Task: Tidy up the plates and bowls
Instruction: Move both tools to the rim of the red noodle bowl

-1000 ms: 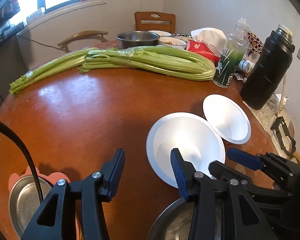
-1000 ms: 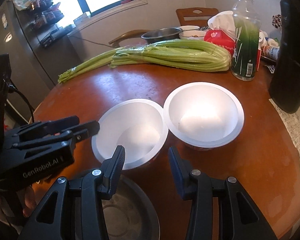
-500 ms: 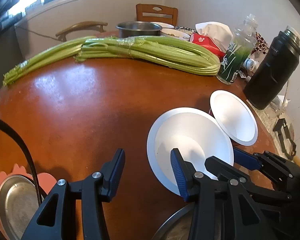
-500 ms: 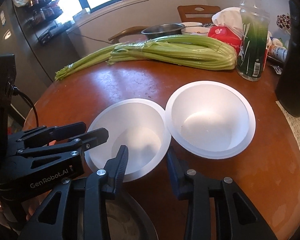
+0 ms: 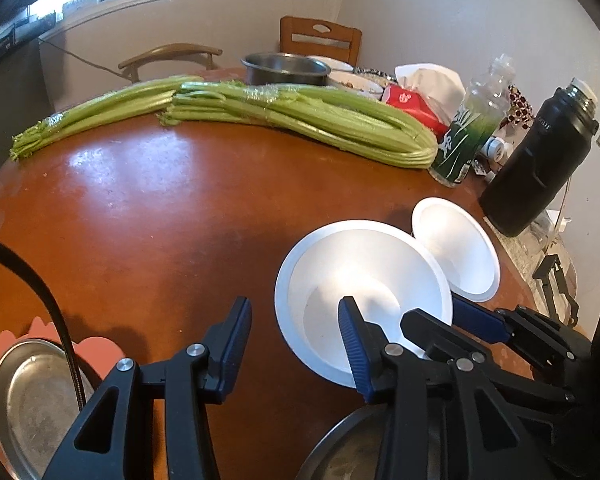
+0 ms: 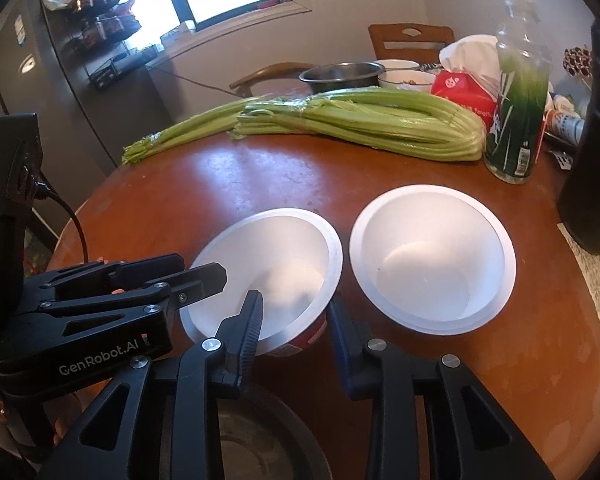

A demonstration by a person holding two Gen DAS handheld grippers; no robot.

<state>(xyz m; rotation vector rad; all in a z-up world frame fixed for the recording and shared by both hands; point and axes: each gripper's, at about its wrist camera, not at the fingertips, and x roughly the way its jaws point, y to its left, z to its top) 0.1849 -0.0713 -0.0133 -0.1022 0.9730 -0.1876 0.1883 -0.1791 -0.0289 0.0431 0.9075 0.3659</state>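
The near white bowl [image 6: 268, 272] stands on the round table [image 6: 220, 184], touching its twin, the far white bowl [image 6: 432, 268]. The right gripper [image 6: 294, 330] has clamped the near bowl's front rim, one finger inside, one outside. A second ago its jaws stood wider, short of the rim. The left gripper [image 5: 294, 344] is closing, with nothing between its jaws. Lift straight up, then nest it in the twin.

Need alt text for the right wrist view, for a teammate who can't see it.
The right gripper is shut on the near rim of the left white bowl, with the left gripper at that bowl's left edge. A second white bowl sits beside it on the brown table, celery behind.
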